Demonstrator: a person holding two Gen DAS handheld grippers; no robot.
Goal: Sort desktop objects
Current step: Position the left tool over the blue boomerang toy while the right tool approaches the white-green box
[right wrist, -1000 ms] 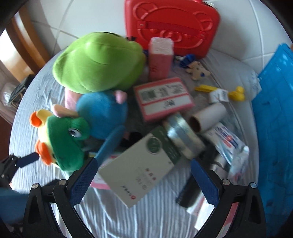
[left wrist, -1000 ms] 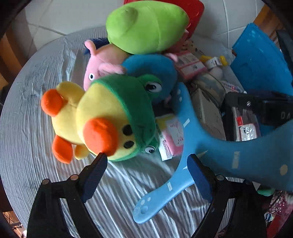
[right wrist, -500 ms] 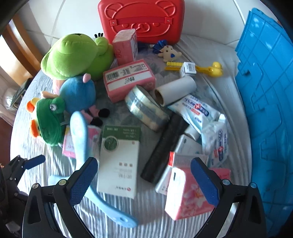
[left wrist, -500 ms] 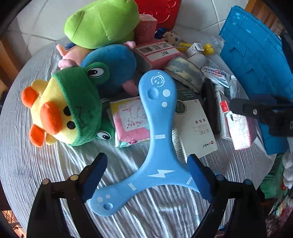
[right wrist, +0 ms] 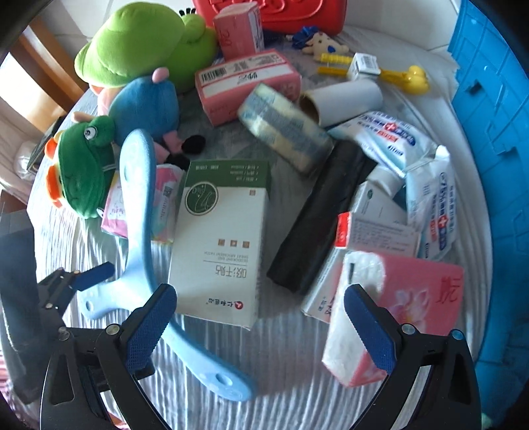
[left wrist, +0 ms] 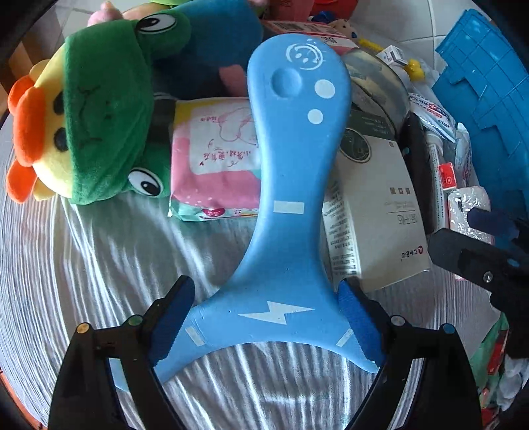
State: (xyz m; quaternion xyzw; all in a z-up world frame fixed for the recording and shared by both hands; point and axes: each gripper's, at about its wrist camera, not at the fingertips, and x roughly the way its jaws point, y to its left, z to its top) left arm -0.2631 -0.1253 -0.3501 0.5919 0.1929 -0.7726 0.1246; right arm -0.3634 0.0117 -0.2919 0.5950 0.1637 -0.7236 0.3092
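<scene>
The left gripper point(left wrist: 264, 304), jaws spread wide, straddles the hub of the blue boomerang point(left wrist: 291, 231). The pads flank it, and whether they touch is unclear. Its long arm runs straight away over a pink packet point(left wrist: 215, 158) towards the plush toys. The right gripper point(right wrist: 261, 324), equally spread and empty, hovers nearer the white box point(right wrist: 221, 238). Farther off (contents unseen) sit a red case point(right wrist: 297, 16) and a blue crate point(right wrist: 492, 99).

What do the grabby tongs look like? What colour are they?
Both tongs, left and right, have black, angular frames with small round bolts. Each finger ends in a dark blue pad covered in tiny bumps. No hands, sleeves or cables show.
</scene>
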